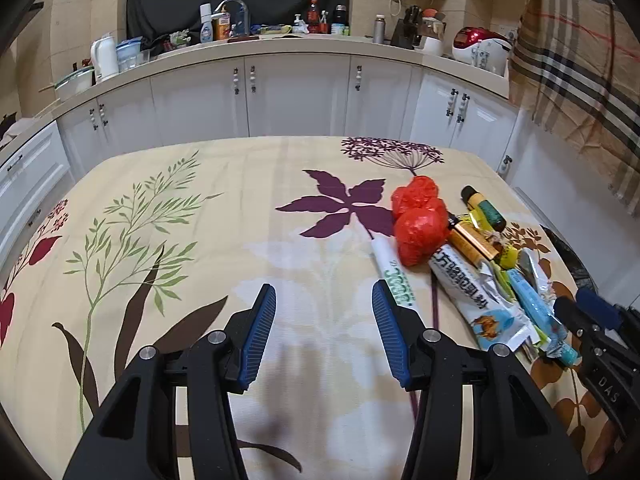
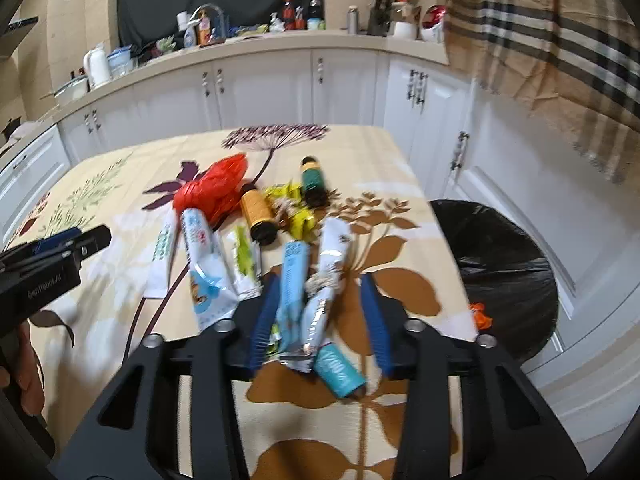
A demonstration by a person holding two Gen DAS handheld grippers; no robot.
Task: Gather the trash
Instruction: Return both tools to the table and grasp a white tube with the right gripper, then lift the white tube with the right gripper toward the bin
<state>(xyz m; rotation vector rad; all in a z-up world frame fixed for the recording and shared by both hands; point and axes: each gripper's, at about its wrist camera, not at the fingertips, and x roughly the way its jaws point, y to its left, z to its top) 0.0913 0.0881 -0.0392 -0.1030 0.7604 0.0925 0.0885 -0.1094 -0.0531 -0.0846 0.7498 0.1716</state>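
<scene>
red bag (image 1: 418, 220), black bin liner (image 2: 504, 264), floral tablecloth (image 1: 200, 240)

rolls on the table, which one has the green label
The far roll, nearest the table's back edge. The orange roll lies beside the red bag; the teal one lies nearest the camera.

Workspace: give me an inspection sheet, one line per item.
Surface: table under a floral cloth, bare on its left half.
Job's things: wrappers, red bags, two rolls and a teal roll heaped at the right edge; bin with a black liner beside that edge, an orange scrap on its rim.
Clutter: nothing seen on the table besides the trash.
Grippers: left tool open, nothing between its pads; right tool straddles blue and silver wrappers, grip unclear in the blur.
Cables: nothing seen.
Surroundings: white cabinets, crowded counter, plaid cloth hanging at right.
</scene>
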